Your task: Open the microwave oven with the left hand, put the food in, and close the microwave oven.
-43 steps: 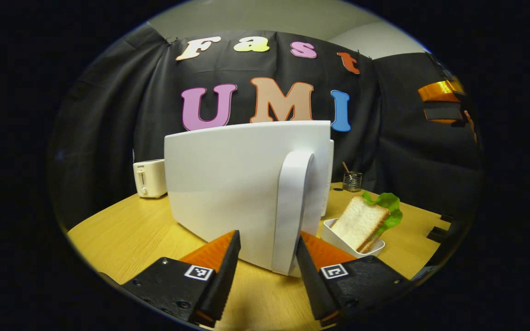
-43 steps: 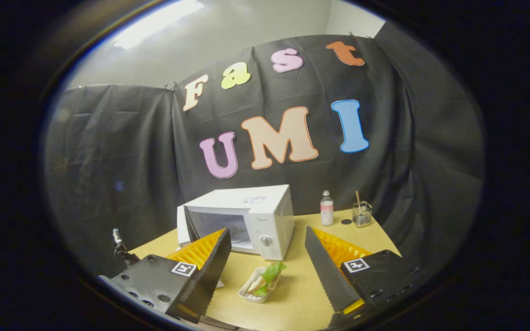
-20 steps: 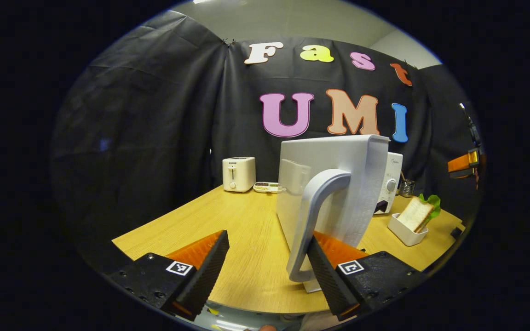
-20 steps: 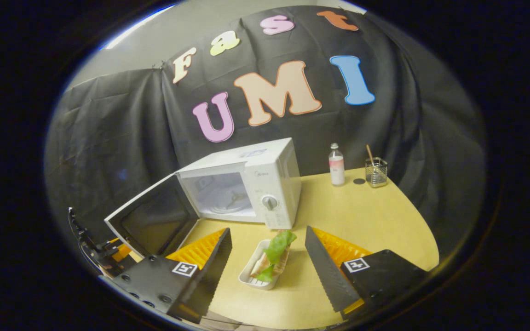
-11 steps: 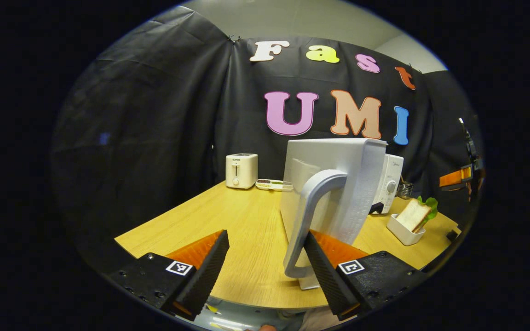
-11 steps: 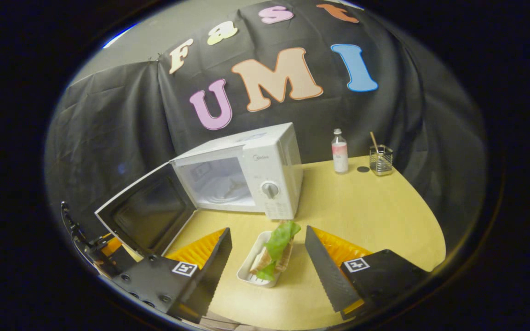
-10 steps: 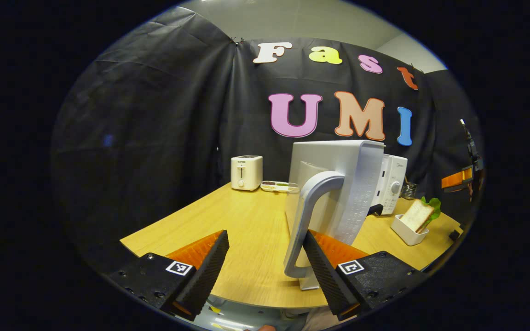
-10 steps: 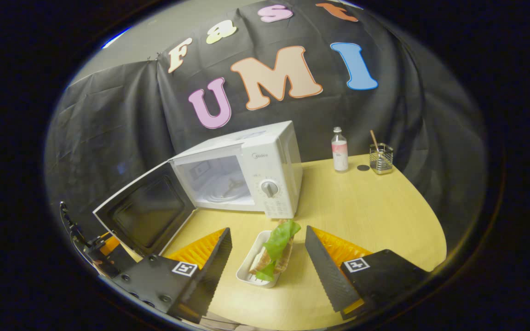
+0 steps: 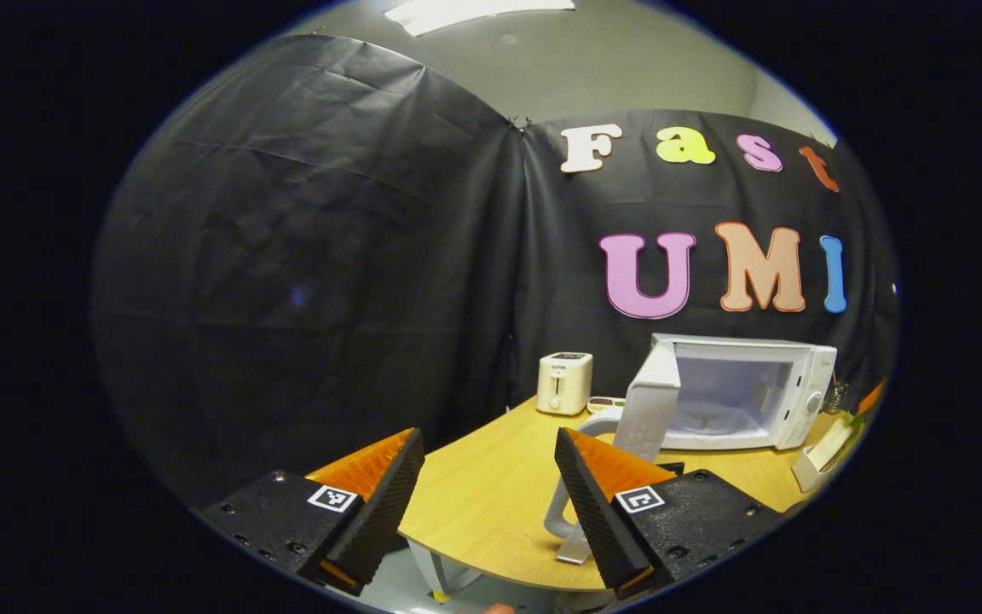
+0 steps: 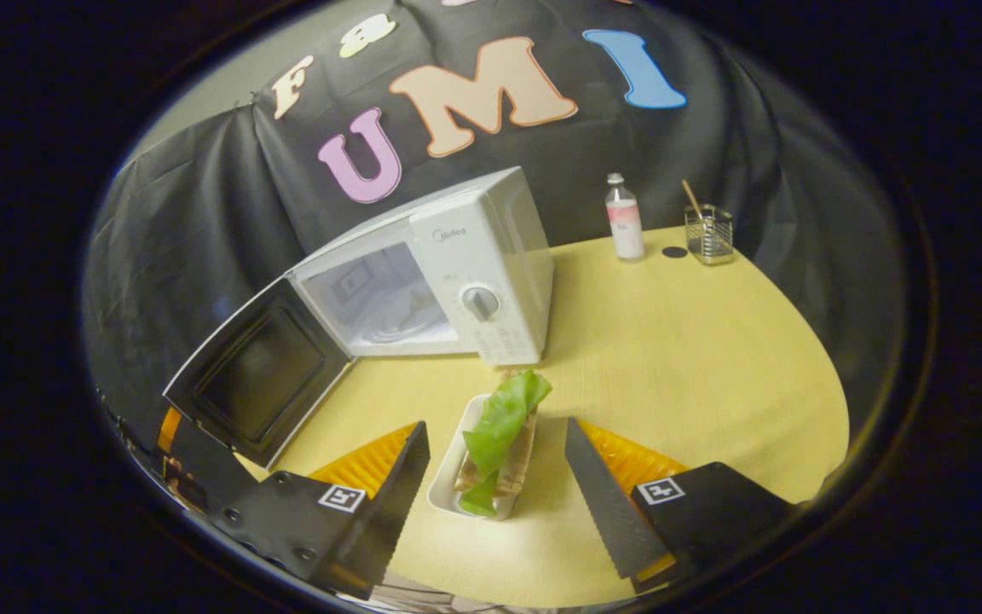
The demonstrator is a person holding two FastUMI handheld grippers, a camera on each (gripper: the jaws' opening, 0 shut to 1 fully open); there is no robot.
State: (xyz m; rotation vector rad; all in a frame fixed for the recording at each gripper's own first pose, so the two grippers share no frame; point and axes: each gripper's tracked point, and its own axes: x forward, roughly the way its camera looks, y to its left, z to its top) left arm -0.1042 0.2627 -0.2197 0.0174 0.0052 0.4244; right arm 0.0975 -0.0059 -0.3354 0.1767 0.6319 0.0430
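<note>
The left tool has drawn back gaping off the door; the right tool, wide apart, straddles the sandwich dish.

Black cloth hangs in creased folds around the booth, meeting at a corner seam. Above it is a pale grey wall and a lit ceiling panel. A light wooden table has a rounded edge.

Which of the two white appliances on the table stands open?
The white microwave oven: its door is swung wide, showing the cavity. The small white toaster is closed-bodied.
</note>
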